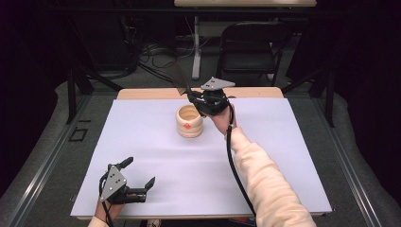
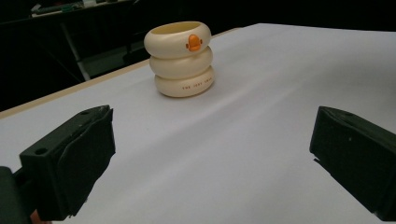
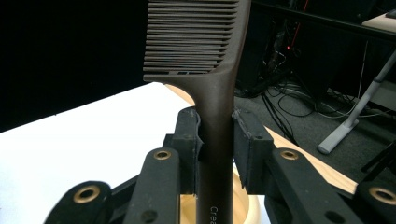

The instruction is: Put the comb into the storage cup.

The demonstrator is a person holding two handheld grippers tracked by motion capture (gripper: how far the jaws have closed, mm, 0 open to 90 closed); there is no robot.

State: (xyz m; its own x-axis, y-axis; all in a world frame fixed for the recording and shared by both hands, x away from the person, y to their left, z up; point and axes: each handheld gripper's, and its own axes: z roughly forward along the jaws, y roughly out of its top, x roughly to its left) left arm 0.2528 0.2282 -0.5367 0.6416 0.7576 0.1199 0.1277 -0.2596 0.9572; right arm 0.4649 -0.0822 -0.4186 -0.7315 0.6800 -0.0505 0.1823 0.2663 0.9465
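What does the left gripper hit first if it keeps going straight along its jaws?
Probably the cream ringed cup. The left gripper has its jaws open over bare white sheet, and the cup stands ahead, slightly left of centre. Depth is unclear, so it could pass just beside it.

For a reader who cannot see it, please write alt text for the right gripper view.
The right gripper is shut on the handle of a dark brown comb, which stands upright with its teeth pointing left. Below the jaws, the rim of a cream cup shows on the white table.

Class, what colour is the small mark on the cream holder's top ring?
Orange, on the cream holder; clearest in the left gripper view.
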